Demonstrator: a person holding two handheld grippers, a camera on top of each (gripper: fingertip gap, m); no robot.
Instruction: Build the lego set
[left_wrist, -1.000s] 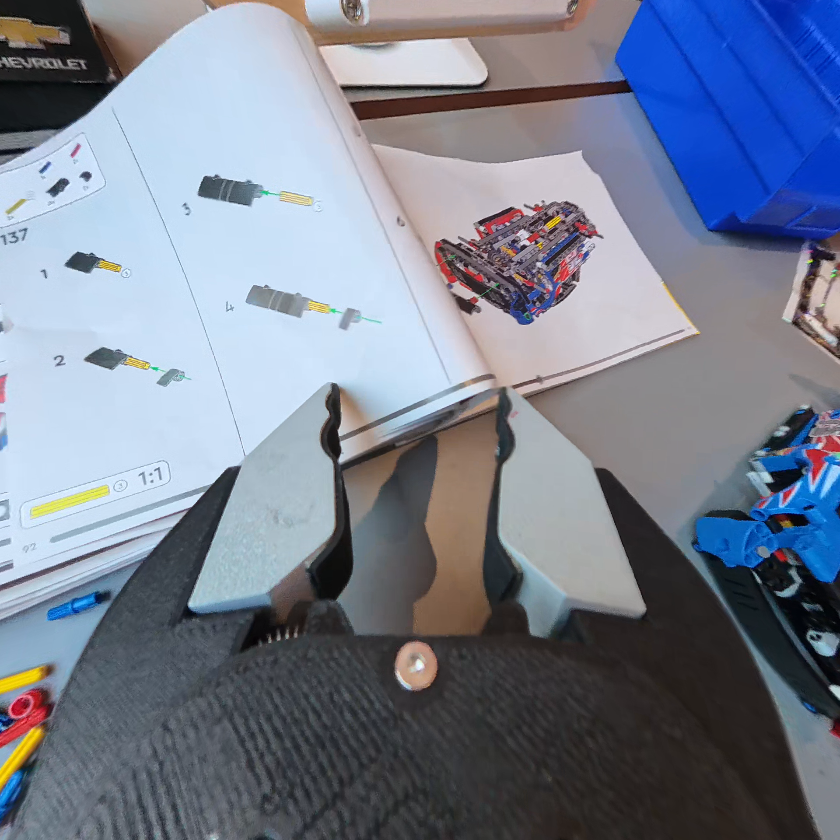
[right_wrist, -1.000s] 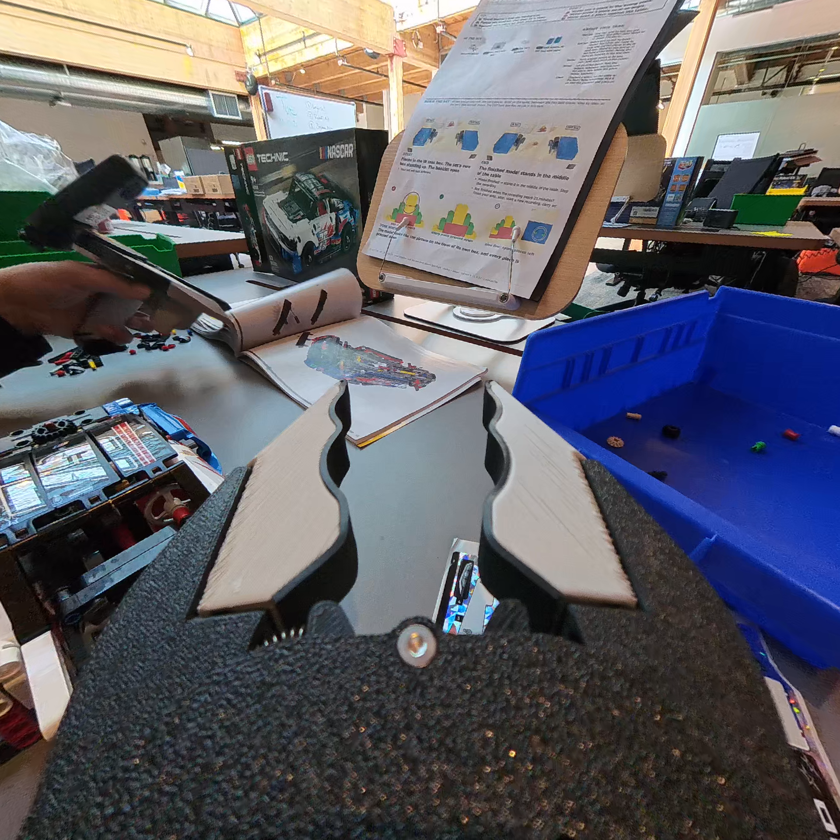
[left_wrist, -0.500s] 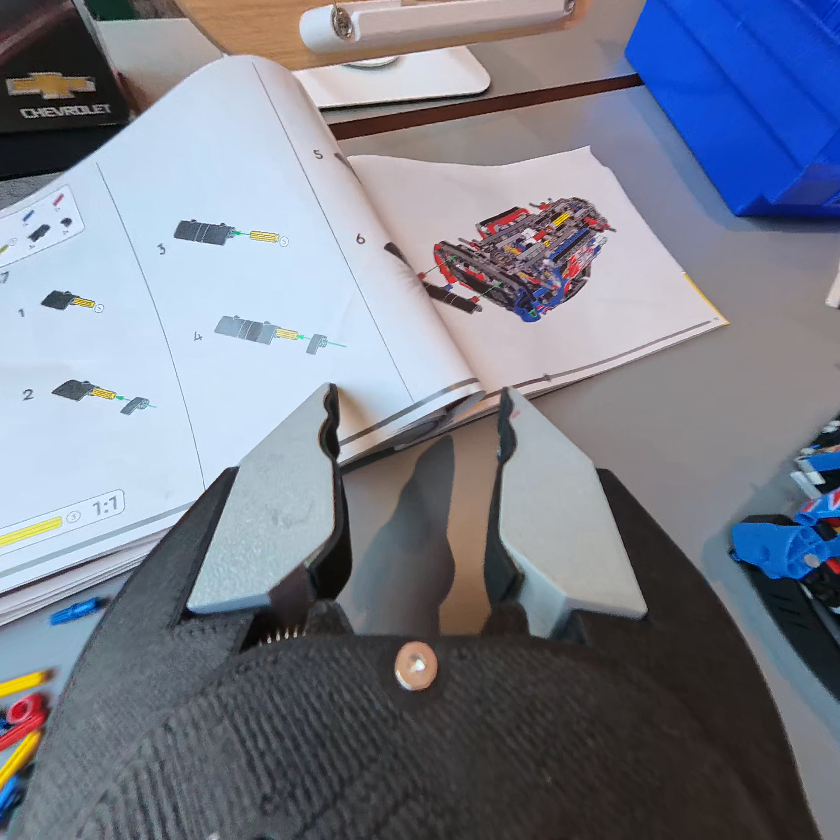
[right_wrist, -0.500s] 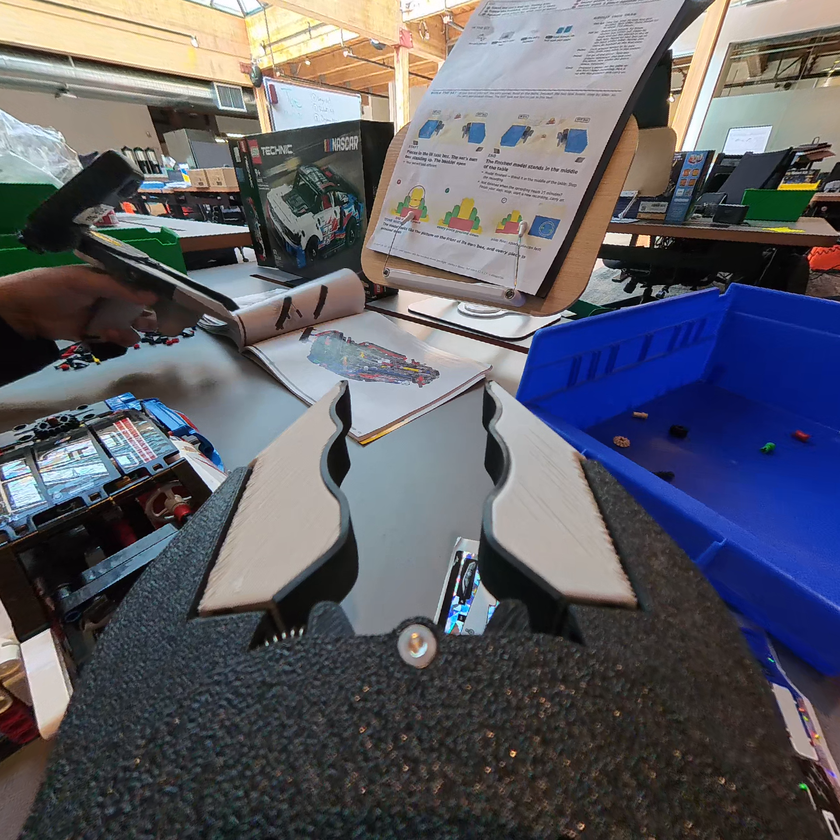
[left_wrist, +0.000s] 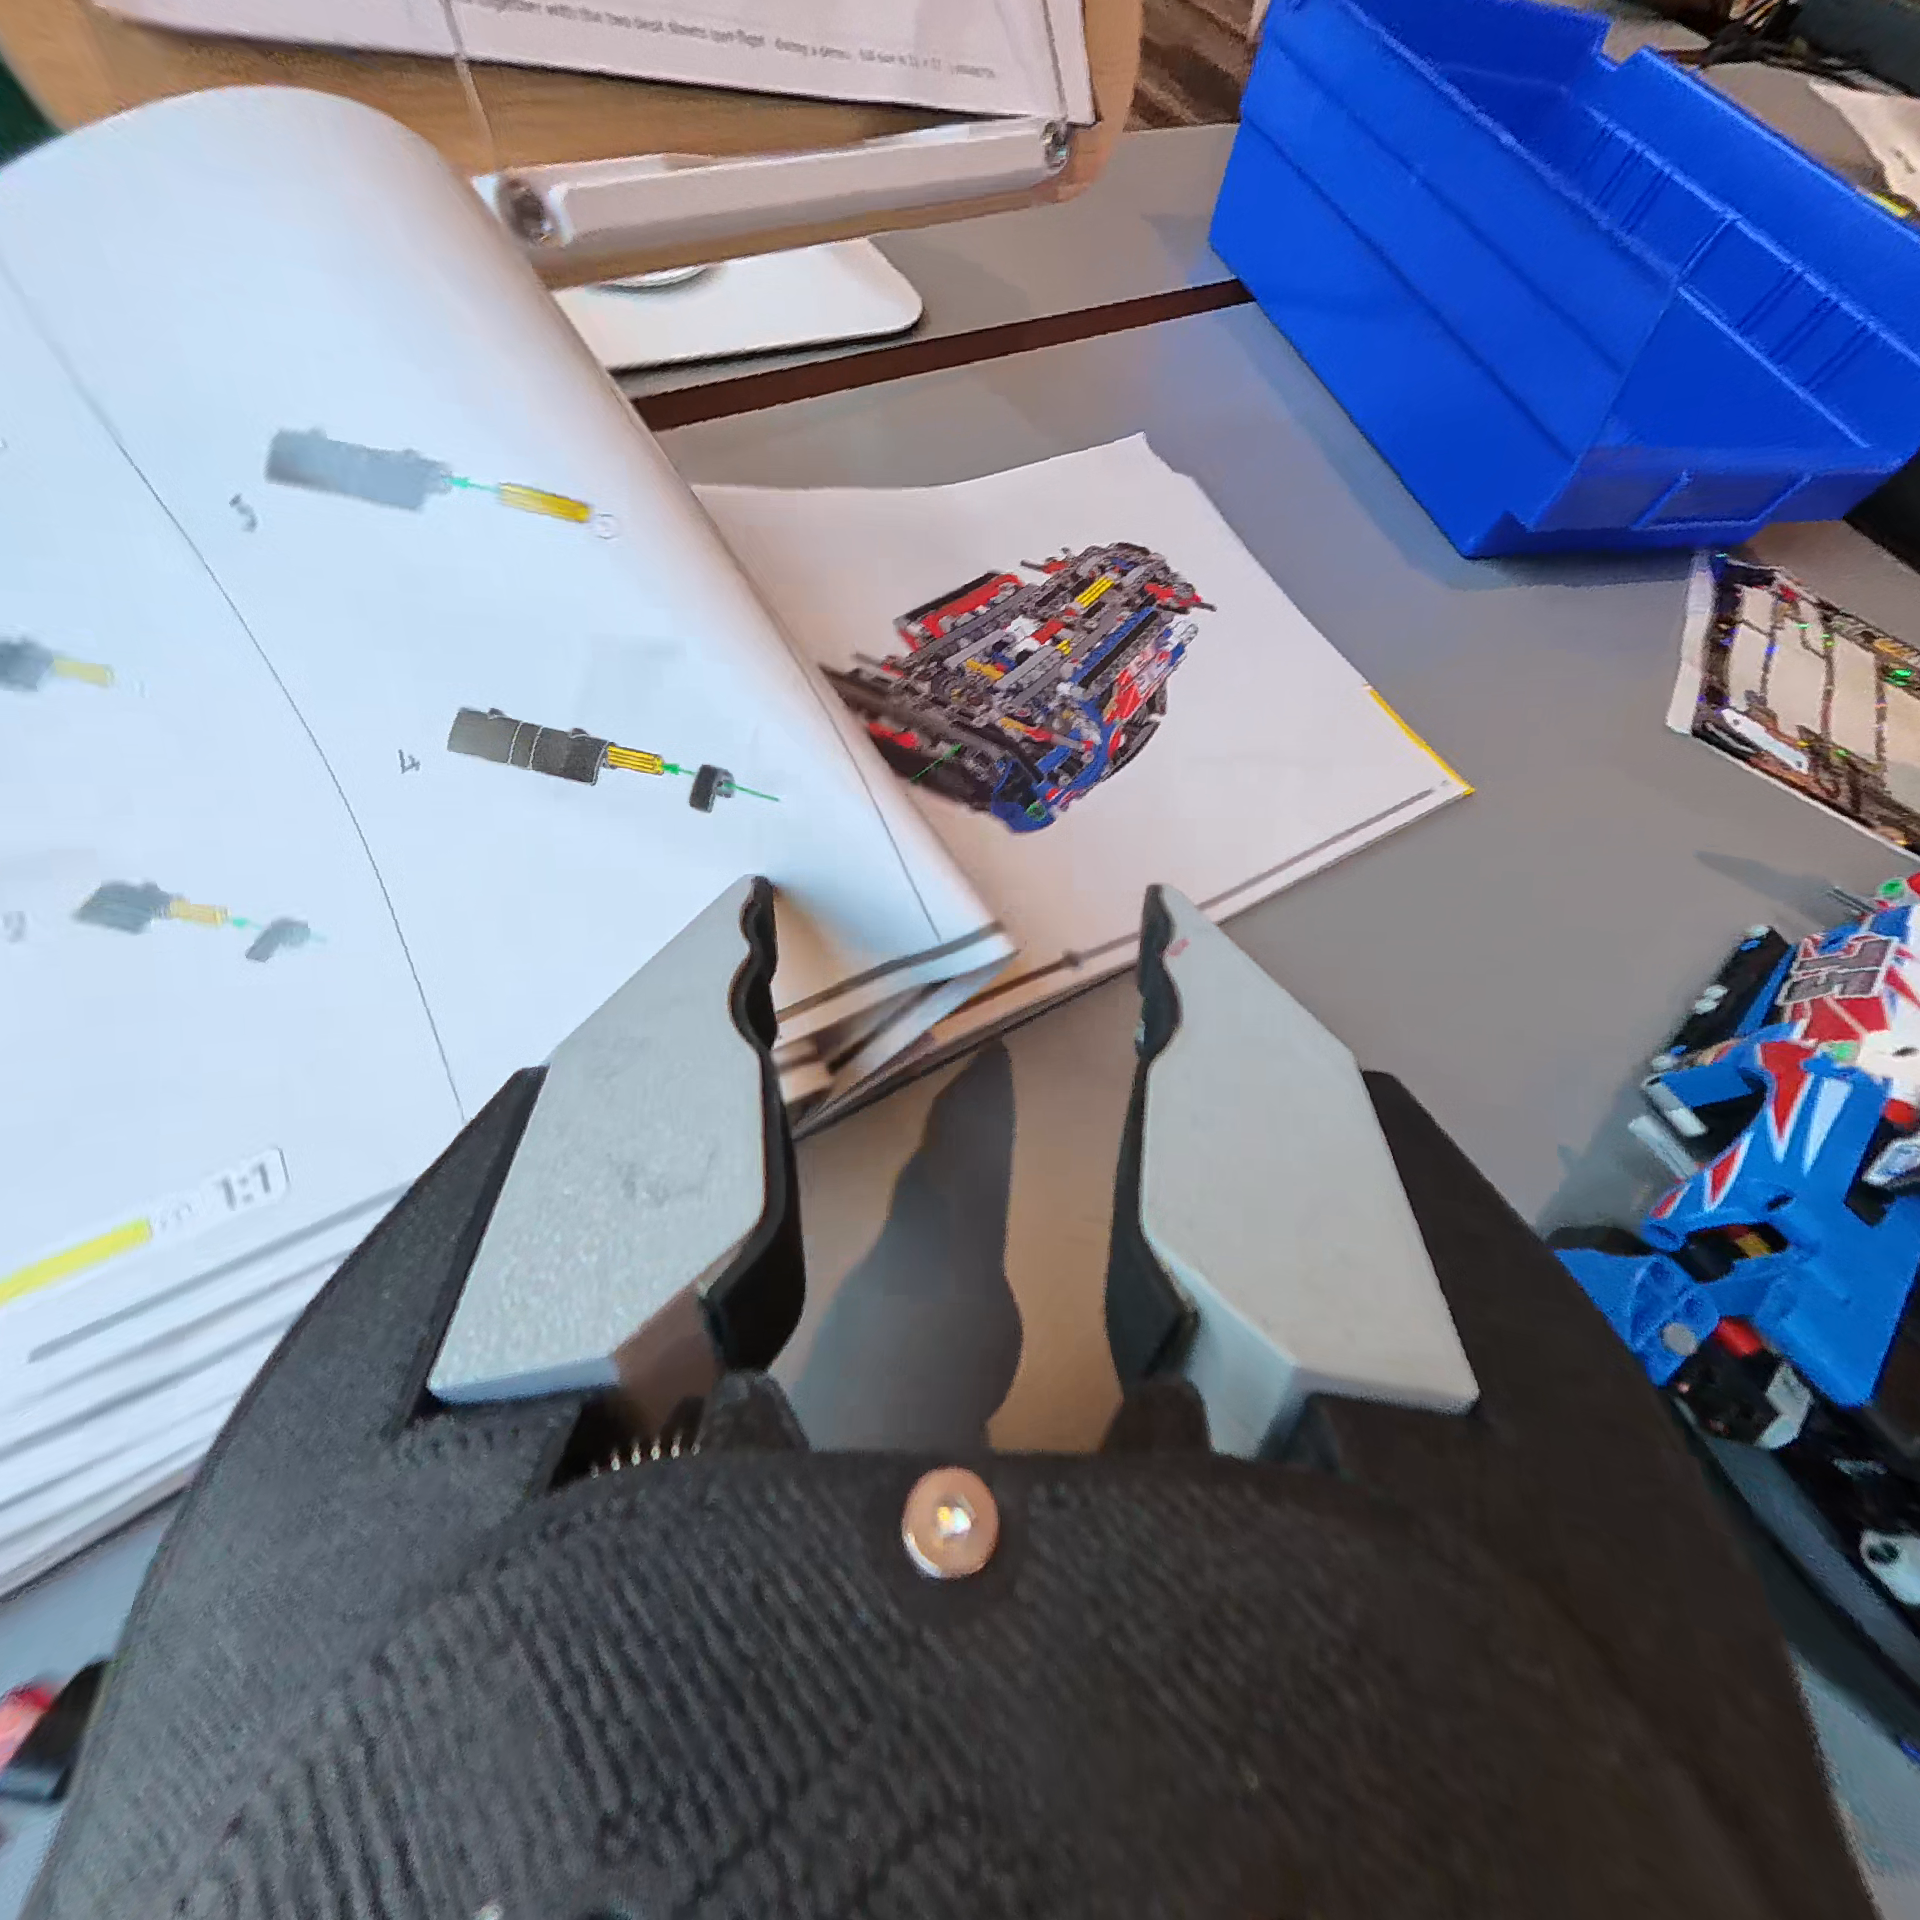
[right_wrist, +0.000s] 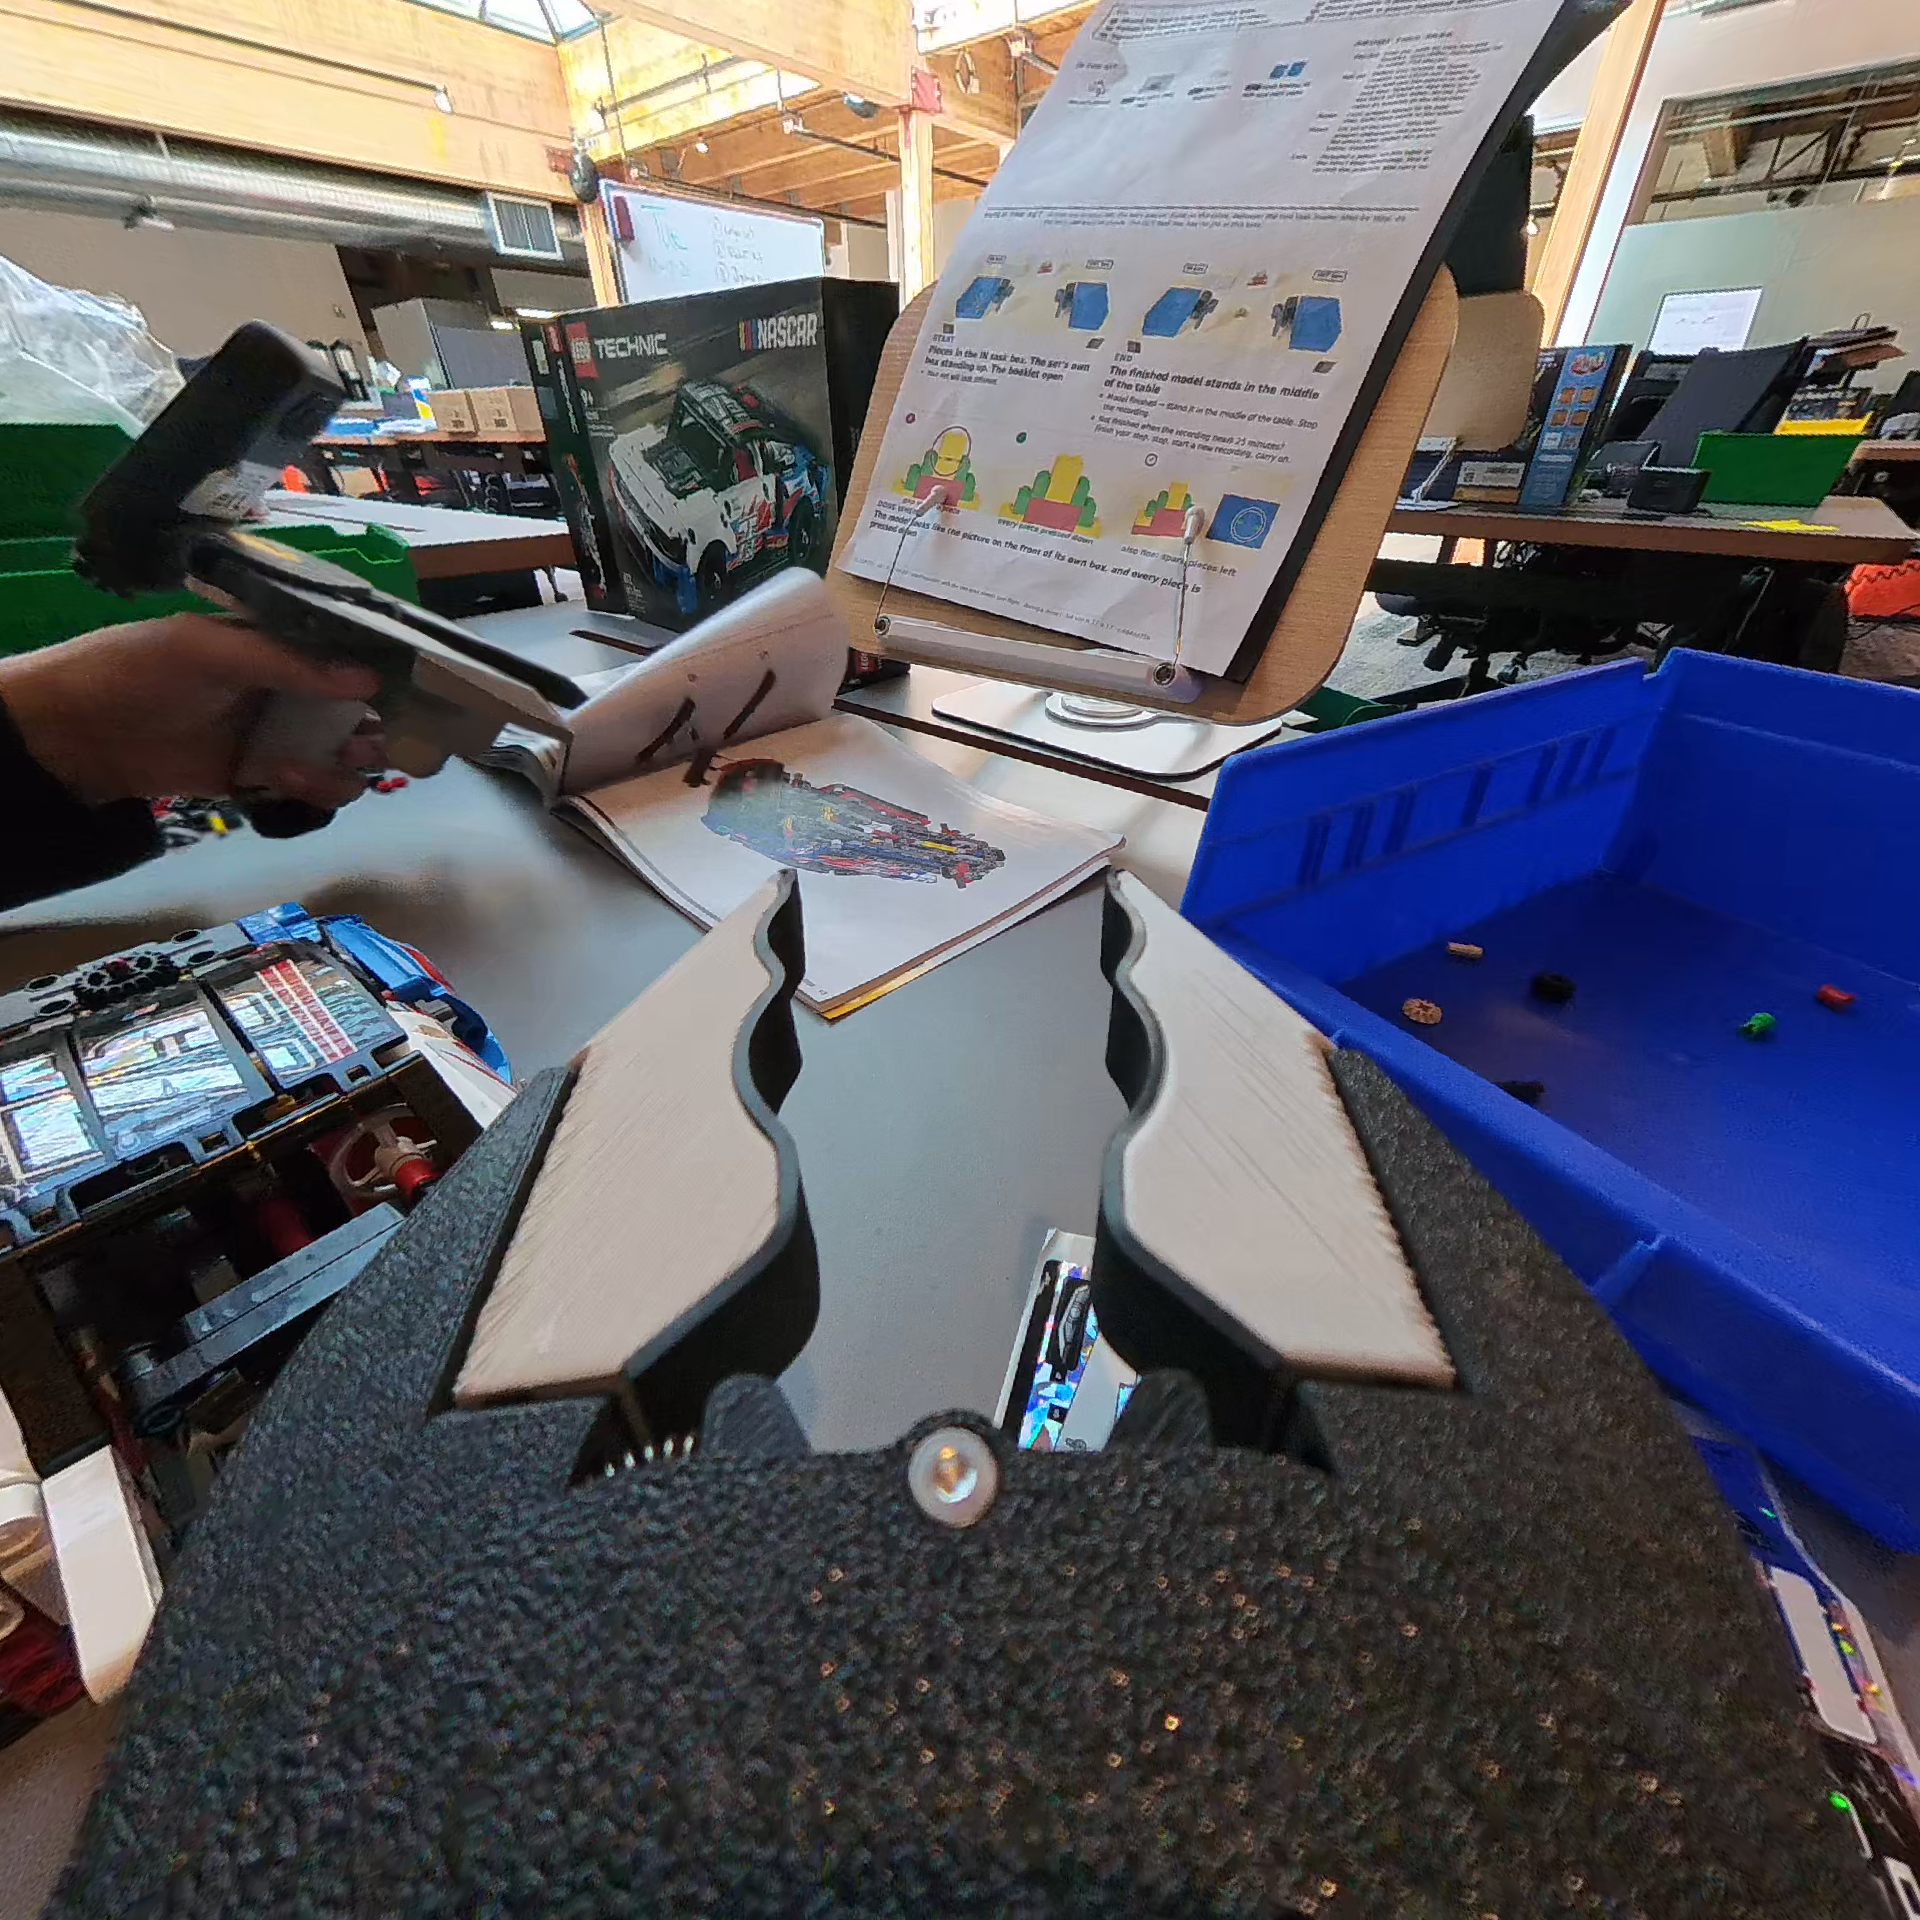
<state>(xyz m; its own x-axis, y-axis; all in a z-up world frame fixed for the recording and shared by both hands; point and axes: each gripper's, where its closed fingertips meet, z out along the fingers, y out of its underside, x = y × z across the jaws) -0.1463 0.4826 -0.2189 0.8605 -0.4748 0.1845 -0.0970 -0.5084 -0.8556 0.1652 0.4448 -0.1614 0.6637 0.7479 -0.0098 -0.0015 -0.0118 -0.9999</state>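
The open instruction booklet (left_wrist: 436, 644) lies on the grey table, its left pages bulging up; it also shows in the right wrist view (right_wrist: 831, 852). My left gripper (left_wrist: 951, 904) is open and empty, its tips at the booklet's near edge, over the page corners. It shows from the side in the right wrist view (right_wrist: 520, 707), held by a hand, touching the raised pages. The half-built blue, red and white car (left_wrist: 1787, 1164) sits at the right; in the right wrist view (right_wrist: 208, 1081) it is at the left. My right gripper (right_wrist: 951, 914) is open and empty above the table.
A blue bin (right_wrist: 1621, 1018) with several small loose pieces stands at the right, also in the left wrist view (left_wrist: 1579, 281). A wooden stand with a sheet (right_wrist: 1174, 343) and the set's box (right_wrist: 707, 447) stand behind the booklet. A sticker sheet (left_wrist: 1808, 686) lies beside the car.
My left gripper has moved forward and closer to the booklet's near page edge, its view tilting up. My right gripper has stayed nearly still. Both stay open.
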